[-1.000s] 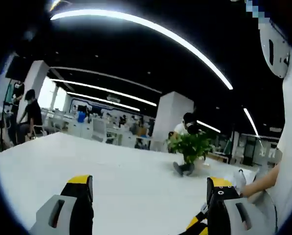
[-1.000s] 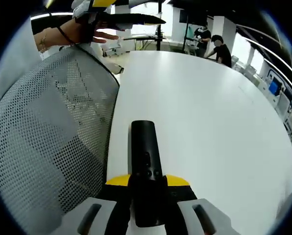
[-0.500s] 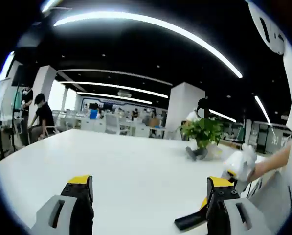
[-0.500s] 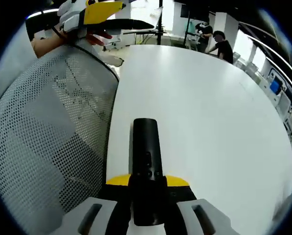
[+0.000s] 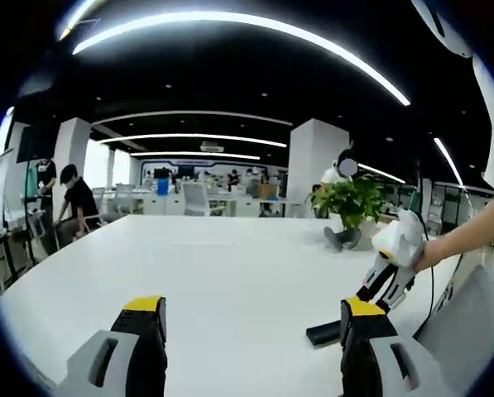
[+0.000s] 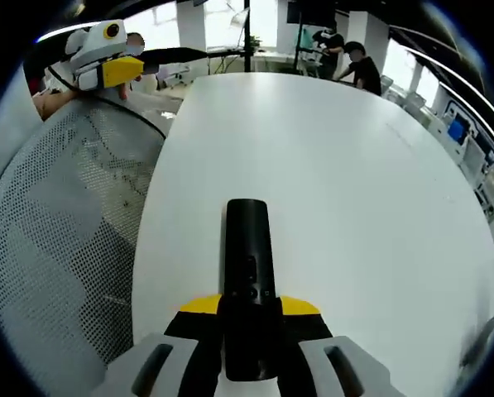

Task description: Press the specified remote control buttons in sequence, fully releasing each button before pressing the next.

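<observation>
Swinging round over the last second, the left gripper (image 5: 245,331) now looks level across the white table (image 5: 213,281) instead of up at the ceiling lights, jaws spread wide with nothing between them. Right gripper (image 6: 248,318) hasn't budged, clenched on the black remote control (image 6: 247,273), which pokes forward over the table edge beside the mesh chair back (image 6: 64,248). From the left gripper view, the remote's tip (image 5: 323,333) sits just beside the right jaw. Risk from here, probably: an open jaw mashing two small buttons at once, or shoving the remote crooked in its grip.
</observation>
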`<state>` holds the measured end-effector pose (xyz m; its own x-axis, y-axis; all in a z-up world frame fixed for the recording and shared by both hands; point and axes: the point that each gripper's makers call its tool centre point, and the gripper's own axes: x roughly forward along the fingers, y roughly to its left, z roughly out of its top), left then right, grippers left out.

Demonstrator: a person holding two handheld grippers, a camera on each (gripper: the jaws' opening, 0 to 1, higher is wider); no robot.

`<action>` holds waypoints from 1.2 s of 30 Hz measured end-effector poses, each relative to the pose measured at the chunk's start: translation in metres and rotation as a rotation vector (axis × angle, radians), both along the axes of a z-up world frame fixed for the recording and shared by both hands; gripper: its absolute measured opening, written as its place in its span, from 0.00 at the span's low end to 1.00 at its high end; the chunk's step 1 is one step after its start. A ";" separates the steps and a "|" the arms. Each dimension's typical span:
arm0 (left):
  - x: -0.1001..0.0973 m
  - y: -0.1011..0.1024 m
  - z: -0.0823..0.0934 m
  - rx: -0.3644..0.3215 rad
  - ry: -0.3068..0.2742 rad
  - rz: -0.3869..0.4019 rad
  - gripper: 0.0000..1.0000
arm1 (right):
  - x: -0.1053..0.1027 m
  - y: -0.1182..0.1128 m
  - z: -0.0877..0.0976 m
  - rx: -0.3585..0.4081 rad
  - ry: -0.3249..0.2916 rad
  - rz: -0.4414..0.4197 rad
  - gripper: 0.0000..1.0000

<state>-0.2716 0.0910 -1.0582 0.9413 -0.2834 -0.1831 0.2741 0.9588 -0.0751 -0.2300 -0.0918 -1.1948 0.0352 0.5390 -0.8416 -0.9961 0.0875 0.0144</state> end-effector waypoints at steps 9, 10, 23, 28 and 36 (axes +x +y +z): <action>0.000 0.000 0.003 -0.013 -0.018 -0.002 0.90 | 0.030 0.002 0.000 -0.009 0.004 0.013 0.21; 0.000 -0.001 0.003 -0.009 -0.014 -0.002 0.89 | 0.032 0.003 0.000 -0.009 0.005 0.014 0.20; -0.001 0.004 0.003 -0.011 -0.018 0.016 0.87 | 0.074 0.007 0.000 -0.043 0.006 0.035 0.21; -0.001 0.005 0.002 -0.007 -0.016 0.016 0.86 | 0.087 0.008 0.000 -0.079 -0.003 0.069 0.21; -0.001 0.005 0.001 -0.003 -0.014 0.012 0.86 | 0.111 0.009 -0.001 -0.110 -0.008 0.078 0.21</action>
